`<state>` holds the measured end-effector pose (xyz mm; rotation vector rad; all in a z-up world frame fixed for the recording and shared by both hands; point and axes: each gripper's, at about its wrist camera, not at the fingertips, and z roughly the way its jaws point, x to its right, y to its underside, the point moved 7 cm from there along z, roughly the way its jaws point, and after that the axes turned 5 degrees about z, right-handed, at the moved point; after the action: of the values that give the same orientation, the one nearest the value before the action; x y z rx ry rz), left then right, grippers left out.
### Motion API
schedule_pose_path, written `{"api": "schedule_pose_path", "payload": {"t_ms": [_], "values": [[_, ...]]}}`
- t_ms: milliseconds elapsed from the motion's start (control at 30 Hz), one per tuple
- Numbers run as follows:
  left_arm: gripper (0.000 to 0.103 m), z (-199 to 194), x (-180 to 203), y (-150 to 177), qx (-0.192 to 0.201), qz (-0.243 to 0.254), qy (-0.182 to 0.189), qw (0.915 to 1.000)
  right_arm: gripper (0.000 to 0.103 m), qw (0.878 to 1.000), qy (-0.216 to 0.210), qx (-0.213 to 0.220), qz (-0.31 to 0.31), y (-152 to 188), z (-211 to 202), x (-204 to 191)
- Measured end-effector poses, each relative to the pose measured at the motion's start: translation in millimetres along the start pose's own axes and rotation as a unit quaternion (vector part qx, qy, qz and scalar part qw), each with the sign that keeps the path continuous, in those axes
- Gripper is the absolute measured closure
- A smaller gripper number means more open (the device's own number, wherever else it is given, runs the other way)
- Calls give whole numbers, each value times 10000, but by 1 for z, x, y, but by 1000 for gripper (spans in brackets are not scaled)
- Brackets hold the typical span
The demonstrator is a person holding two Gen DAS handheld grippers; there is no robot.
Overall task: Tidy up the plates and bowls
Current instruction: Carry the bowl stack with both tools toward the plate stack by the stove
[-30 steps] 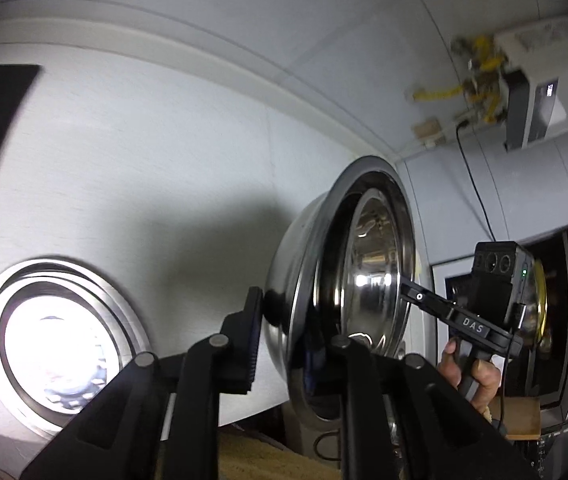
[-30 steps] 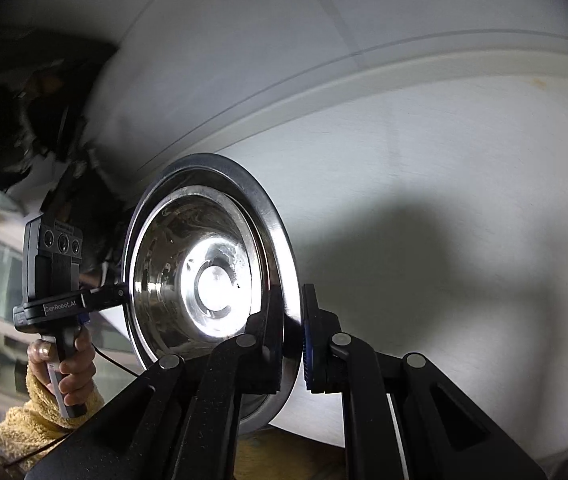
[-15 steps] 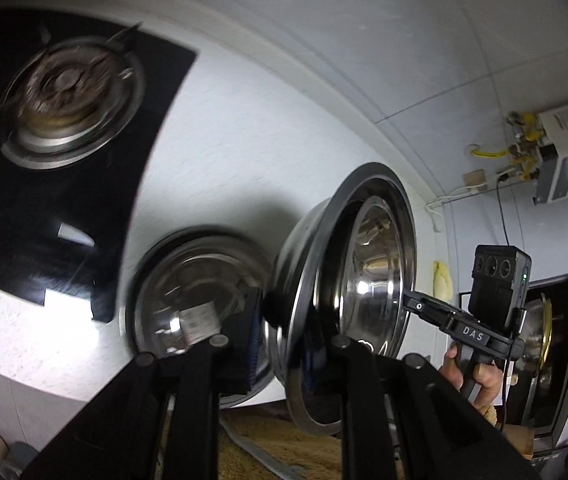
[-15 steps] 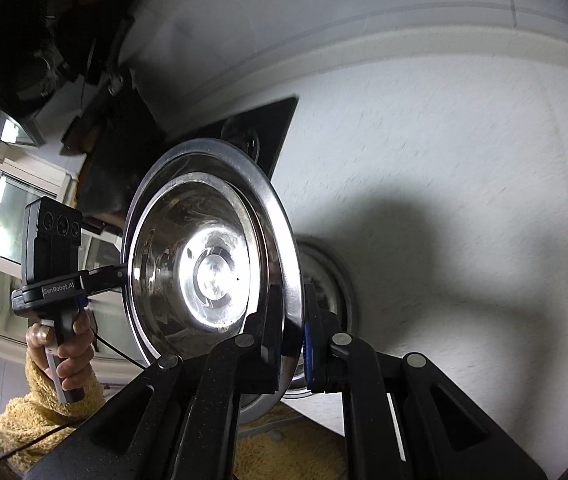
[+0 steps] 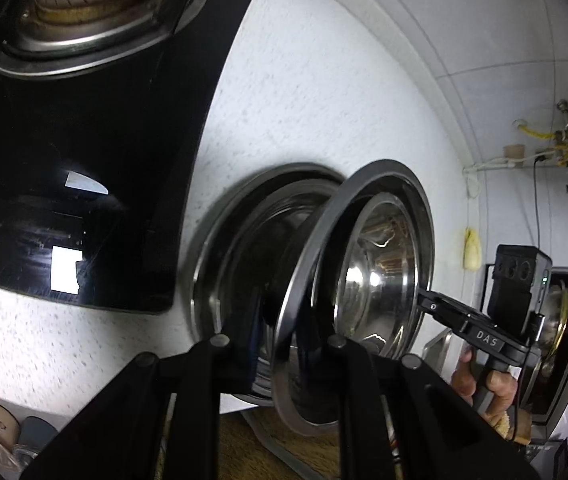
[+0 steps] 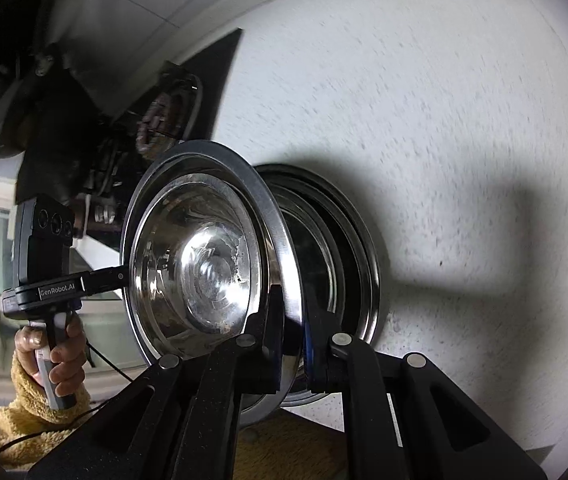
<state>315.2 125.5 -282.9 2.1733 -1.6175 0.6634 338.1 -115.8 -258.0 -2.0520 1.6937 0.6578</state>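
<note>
Since a second ago the steel bowl (image 5: pixel 368 300) has come down over the stacked bowls (image 5: pixel 244 264) on the white counter (image 5: pixel 304 92), stove (image 5: pixel 64 160) now at 10 o'clock. Left gripper (image 5: pixel 284 344), jaws just narrowed, and right gripper (image 6: pixel 294 344) each pinch its rim at 6 o'clock, both angled steeply down

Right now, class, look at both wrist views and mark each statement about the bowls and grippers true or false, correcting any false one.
1. Both grippers clamp the rim of one steel bowl. True: the left gripper and the right gripper are shut on opposite sides.
2. A second steel dish lies on the counter behind the held one. True.
3. The held bowl is full of food. False: it is empty.
4. The stove carries a pot. False: its burner is bare.
</note>
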Motion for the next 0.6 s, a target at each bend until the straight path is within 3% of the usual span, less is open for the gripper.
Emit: {"api": "schedule_pose_path", "payload": {"t_ms": [200, 600], "values": [[90, 10, -4, -5, -106, 119, -33, 9999, 94, 9995, 288, 67, 116, 7, 9, 8], [90, 19, 0, -8, -59, 341, -193, 9992, 94, 9984, 434, 226, 272, 7, 16, 10]]}}
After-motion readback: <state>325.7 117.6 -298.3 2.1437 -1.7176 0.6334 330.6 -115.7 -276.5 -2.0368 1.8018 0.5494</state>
